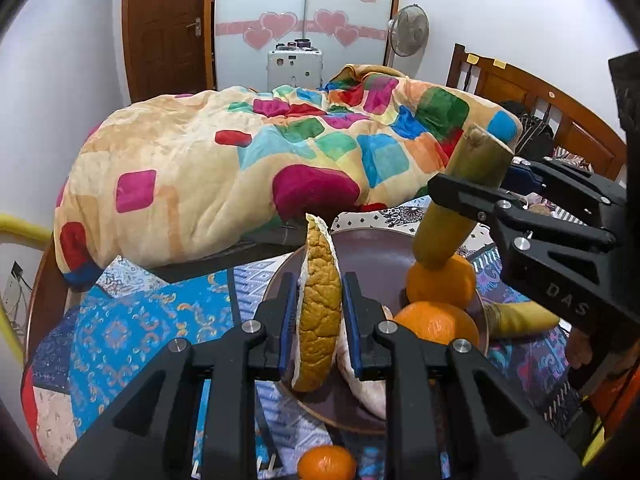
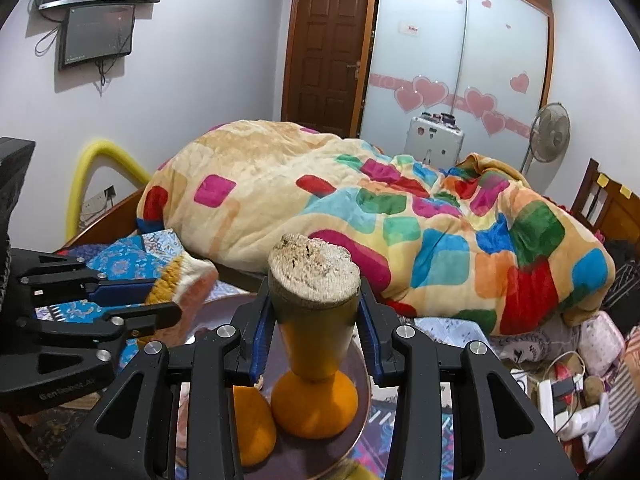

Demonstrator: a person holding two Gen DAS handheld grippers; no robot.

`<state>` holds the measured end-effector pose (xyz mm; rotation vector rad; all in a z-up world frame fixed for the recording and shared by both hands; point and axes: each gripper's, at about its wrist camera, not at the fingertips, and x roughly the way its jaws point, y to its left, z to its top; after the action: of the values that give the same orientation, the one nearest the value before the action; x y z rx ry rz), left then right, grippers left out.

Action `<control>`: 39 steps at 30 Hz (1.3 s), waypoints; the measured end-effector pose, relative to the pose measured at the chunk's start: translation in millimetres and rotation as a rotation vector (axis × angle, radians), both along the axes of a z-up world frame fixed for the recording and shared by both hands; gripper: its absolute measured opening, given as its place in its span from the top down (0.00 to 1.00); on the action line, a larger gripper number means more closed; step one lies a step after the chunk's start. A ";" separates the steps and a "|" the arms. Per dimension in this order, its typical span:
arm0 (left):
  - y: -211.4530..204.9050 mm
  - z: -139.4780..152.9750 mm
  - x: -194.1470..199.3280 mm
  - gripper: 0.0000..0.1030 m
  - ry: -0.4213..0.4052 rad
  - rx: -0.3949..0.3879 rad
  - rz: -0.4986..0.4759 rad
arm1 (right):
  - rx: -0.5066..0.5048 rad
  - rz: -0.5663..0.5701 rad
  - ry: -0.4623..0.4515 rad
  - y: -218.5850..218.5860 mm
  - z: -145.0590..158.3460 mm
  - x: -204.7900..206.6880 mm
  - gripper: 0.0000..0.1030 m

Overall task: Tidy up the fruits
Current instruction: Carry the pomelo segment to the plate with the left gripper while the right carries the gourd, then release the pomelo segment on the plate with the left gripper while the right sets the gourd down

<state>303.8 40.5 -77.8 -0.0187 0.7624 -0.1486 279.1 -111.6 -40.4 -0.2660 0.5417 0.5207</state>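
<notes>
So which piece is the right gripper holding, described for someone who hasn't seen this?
Find the dark round plate on the patterned bedspread. Above its oranges, the right gripper grips a yellow-green stalk piece. Unlike the round oranges, it's a tilted cylinder with a pale fibrous cut end.

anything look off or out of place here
One orange sits on the bedspread, off the plate that holds two others. A yellow stalk also lies beside the plate. The stalk in the right gripper has a frayed, speckled cut end. The left gripper holds only a peel.
</notes>
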 end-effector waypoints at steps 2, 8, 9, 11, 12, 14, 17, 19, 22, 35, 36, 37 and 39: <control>-3.4 -2.6 4.5 0.78 0.004 0.003 -0.004 | -0.002 0.002 -0.003 1.0 0.2 1.2 0.66; -7.1 -7.6 12.9 0.77 0.051 -0.014 -0.028 | -0.026 0.005 -0.011 8.0 0.2 7.6 0.66; -7.3 -9.1 13.5 0.76 0.061 -0.018 -0.032 | -0.032 0.004 -0.016 9.1 0.6 8.6 0.66; -6.7 -13.0 13.7 0.76 0.071 -0.014 -0.030 | -0.031 0.000 -0.022 10.3 2.0 10.7 0.66; -5.7 -13.9 13.0 0.75 0.070 -0.010 -0.025 | -0.025 0.000 -0.020 9.9 3.0 12.2 0.66; -2.3 -14.7 11.4 0.75 0.069 -0.017 -0.018 | -0.016 -0.001 -0.018 10.5 3.7 13.0 0.66; 5.7 -13.2 6.3 0.75 0.062 -0.028 -0.008 | -0.047 -0.002 -0.046 16.8 0.1 11.3 0.66; 13.7 -11.1 2.3 0.74 0.052 -0.021 0.012 | -0.080 0.004 -0.057 23.0 -5.0 10.0 0.66; 28.2 -11.2 -1.1 0.74 0.051 -0.018 0.043 | -0.128 0.012 -0.081 32.1 -13.9 7.3 0.66; 57.9 -19.0 -5.4 0.73 0.053 -0.048 0.114 | -0.148 0.125 0.020 41.8 -29.3 -4.0 0.54; 56.3 -19.1 -5.5 0.73 0.054 -0.048 0.110 | -0.156 0.126 0.021 41.2 -30.9 -5.6 0.53; 54.1 -18.6 -6.3 0.73 0.053 -0.044 0.106 | -0.164 0.127 0.022 42.8 -33.4 -7.5 0.52; 49.6 -18.5 -6.7 0.73 0.048 -0.030 0.096 | -0.173 0.133 0.024 42.6 -36.9 -11.4 0.49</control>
<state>297.2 90.1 -96.3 -0.0877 0.8054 -0.0685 267.7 -69.0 -77.3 -0.4631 0.5961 0.6077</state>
